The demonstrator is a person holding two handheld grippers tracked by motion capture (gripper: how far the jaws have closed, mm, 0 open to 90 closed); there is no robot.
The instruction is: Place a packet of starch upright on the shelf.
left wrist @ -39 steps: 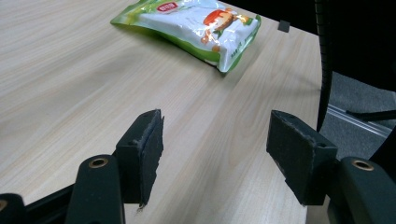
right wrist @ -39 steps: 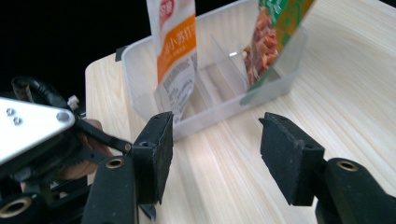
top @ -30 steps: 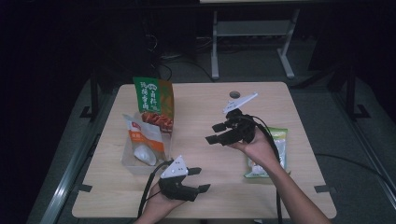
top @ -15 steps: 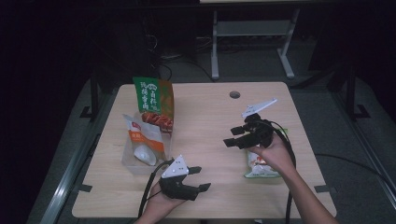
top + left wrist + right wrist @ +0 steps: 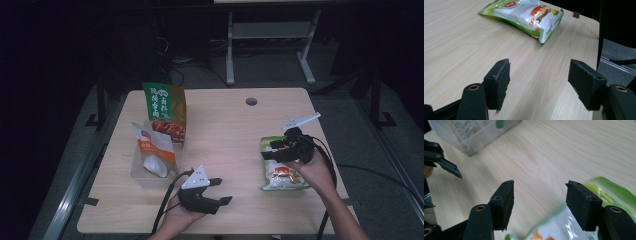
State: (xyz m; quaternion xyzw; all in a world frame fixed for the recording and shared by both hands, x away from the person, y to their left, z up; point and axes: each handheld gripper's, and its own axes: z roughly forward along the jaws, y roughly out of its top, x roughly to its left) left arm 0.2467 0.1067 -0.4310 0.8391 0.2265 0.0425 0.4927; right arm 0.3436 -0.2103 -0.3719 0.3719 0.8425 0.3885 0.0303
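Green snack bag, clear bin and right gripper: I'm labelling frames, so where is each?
Green snack bag (image 5: 524, 15), left gripper view, on its printed front.
Clear bin (image 5: 140, 175), high view, on its near wall.
Right gripper (image 5: 539, 202), right gripper view, midway between its fingertips.

Right tool (image 5: 272, 150) now over snack bag (image 5: 280, 175)

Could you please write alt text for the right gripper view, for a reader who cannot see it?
The right tool hovers with its two black jaws open above the edge of a green and white snack bag on a light wooden table. A clear plastic bin and the left tool's jaw tip sit at upper left.
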